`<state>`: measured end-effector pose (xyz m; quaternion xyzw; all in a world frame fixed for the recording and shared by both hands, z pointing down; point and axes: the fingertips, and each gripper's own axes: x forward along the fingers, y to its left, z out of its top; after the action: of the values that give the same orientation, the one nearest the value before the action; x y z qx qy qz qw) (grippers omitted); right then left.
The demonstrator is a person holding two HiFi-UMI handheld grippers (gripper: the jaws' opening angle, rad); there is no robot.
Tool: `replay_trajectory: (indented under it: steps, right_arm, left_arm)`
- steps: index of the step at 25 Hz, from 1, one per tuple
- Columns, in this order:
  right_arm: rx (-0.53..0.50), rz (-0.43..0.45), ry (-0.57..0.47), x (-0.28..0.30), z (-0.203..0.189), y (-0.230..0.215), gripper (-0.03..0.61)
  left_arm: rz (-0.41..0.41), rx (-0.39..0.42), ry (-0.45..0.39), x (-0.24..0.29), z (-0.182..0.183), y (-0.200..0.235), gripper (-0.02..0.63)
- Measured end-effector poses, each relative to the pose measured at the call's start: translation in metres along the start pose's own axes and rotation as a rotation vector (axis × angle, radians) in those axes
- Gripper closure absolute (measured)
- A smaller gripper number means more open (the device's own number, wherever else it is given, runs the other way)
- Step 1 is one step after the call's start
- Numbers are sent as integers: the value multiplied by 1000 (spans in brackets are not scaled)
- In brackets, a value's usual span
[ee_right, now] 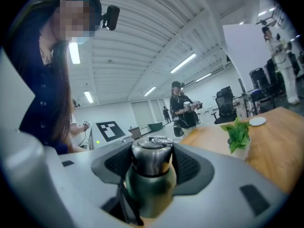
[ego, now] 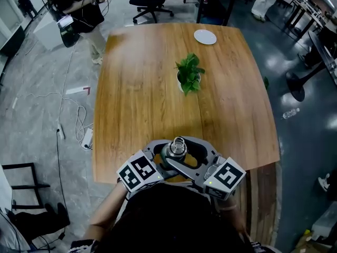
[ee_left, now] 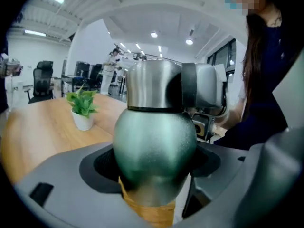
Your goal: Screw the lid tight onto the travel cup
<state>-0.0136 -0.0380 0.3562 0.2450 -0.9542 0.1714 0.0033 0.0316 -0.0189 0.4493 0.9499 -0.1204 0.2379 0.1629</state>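
Light wooden table (ego: 142,88): beneath and ahead of both grippers. Green metal travel cup (ee_left: 154,141): upright, body clamped between the jaws of the left gripper (ee_left: 152,167). Brushed-steel lid (ee_left: 152,84): seated on the cup, pinched by the right gripper (ee_right: 152,167). Assessment: tightening step in hand. The next move calls for 1 firm lid rotation against a steadied body.
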Motion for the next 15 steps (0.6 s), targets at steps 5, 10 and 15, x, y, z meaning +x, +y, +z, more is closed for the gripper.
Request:
replay_trajectory:
  steps: [5, 10, 15]
  right_arm:
    - [-17, -74, 17, -4, -6, -13, 306]
    - [-34, -220, -31, -20, 5, -39, 308]
    - [-54, -449, 36, -42, -12, -75, 529]
  left_arm:
    - [214, -76, -47, -12, -7, 42, 233]
    - [356, -135, -160, -44, 5, 64, 233]
    - [464, -125, -262, -69, 20, 66, 233]
